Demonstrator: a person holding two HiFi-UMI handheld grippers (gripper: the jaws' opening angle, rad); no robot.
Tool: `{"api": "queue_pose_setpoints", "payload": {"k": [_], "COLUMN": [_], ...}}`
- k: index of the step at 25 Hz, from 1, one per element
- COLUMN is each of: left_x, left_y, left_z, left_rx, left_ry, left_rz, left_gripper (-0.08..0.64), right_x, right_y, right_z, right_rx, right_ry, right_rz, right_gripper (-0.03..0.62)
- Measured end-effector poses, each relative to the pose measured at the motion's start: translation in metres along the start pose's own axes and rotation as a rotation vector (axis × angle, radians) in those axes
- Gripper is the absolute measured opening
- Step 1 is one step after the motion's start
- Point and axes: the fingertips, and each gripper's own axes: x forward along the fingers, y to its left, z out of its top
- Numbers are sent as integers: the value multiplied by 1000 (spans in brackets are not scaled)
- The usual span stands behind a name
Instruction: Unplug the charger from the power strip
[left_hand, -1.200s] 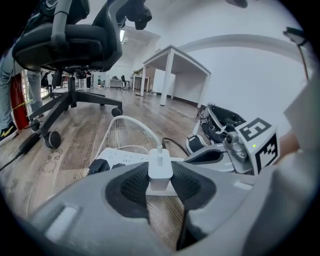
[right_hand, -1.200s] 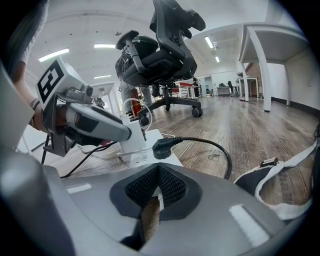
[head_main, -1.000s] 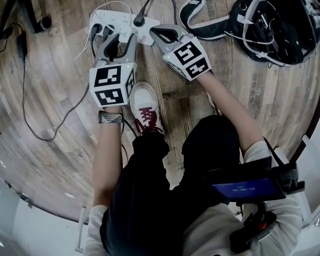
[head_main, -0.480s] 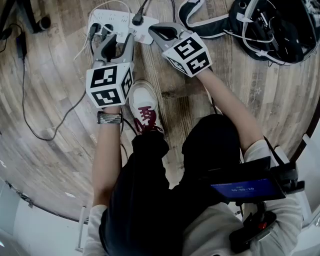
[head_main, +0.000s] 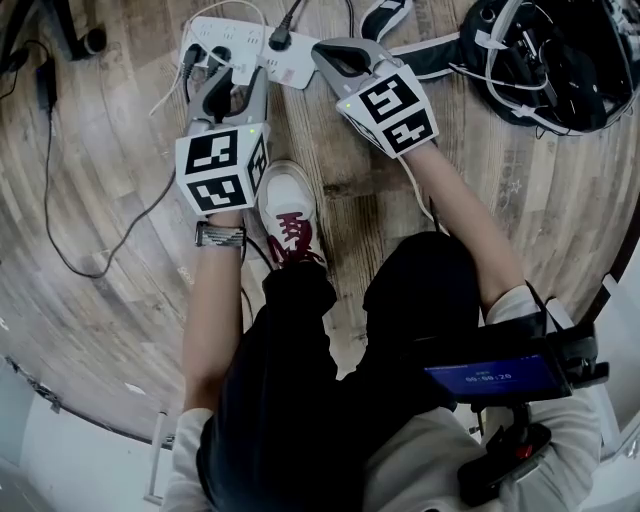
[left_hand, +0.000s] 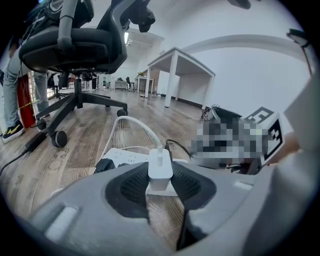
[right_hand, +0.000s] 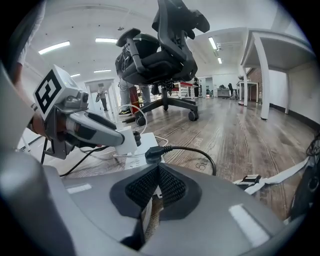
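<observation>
On the power strip (head_main: 240, 40), left gripper (head_main: 238, 88) still clamped on charger (left_hand: 160, 170), right gripper (right_hand: 158, 175) closed, barely shifted.

Very little has shifted for us. Our right gripper (head_main: 325, 55) has slid a touch away from us and to the right over the floor. A second ago its tip lay over the right end of the power strip (head_main: 235, 35); now it reaches only that end's edge. Its marker cube (head_main: 392, 108) has swung slightly rightward with it.
</observation>
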Motion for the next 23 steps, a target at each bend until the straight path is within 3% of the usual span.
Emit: {"api": "queue_pose_setpoints", "payload": {"k": [23], "left_x": [-26], "left_y": [-15], "left_z": [22], "left_rx": [37], "left_ry": [-74], "left_rz": [18], "left_gripper": [140], "right_x": [-35], "right_y": [-2], "right_z": [37], "right_rx": [22], "right_ry": [-112], "right_rz": [-42], "right_gripper": [-2]}}
